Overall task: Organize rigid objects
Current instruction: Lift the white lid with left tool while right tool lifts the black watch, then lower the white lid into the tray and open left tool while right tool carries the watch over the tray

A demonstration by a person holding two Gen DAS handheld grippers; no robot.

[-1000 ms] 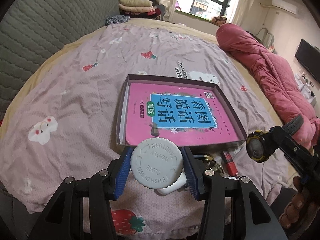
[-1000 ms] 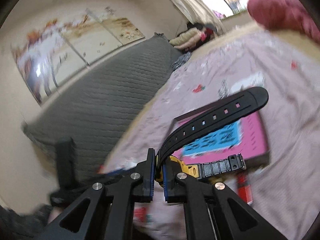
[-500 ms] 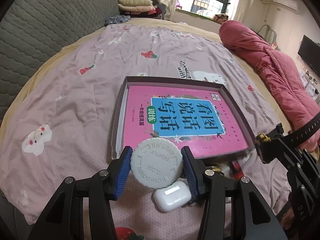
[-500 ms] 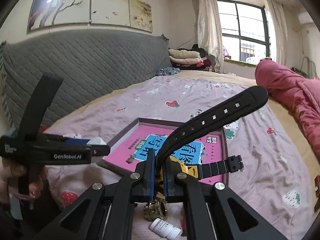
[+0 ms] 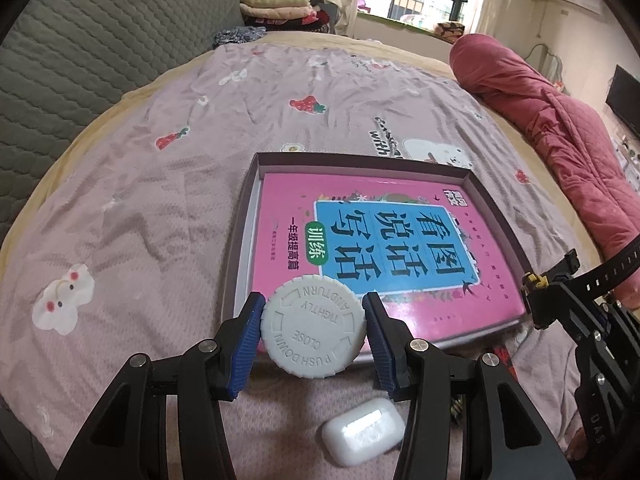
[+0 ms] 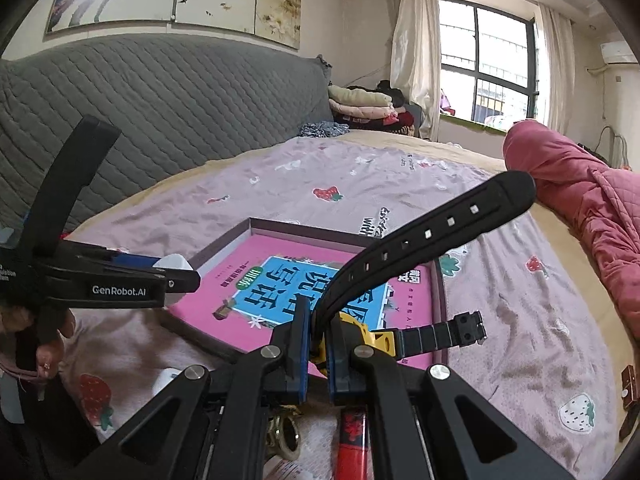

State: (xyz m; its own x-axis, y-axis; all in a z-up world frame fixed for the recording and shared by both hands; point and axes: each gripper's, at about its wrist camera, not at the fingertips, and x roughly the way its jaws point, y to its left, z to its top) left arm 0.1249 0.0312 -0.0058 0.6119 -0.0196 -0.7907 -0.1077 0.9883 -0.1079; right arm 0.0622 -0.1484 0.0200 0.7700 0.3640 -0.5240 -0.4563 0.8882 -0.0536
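Note:
My left gripper (image 5: pixel 313 330) is shut on a white bottle with a grey child-proof cap (image 5: pixel 313 327), held above the near left corner of a shallow dark box (image 5: pixel 362 157) that holds a pink book (image 5: pixel 384 248). My right gripper (image 6: pixel 317 340) is shut on a black and yellow wristwatch (image 6: pixel 432 236), its strap sticking up over the box (image 6: pixel 296 226) and book (image 6: pixel 276 292). The right gripper with the watch also shows in the left wrist view (image 5: pixel 538 300) at the box's near right corner.
A white earbud case (image 5: pixel 363 431) lies on the pink bedspread (image 5: pixel 160 208) below my left gripper. A red tube (image 6: pixel 351 436) and a brass item (image 6: pixel 285 436) lie under the right gripper. A red quilt (image 5: pixel 560 132) lies at the right, a grey headboard (image 6: pixel 160 104) at the left.
Both grippers have risen and moved toward the box with their loads. The right view has swung level and steadied. The earbud case has come into full view below the bottle.

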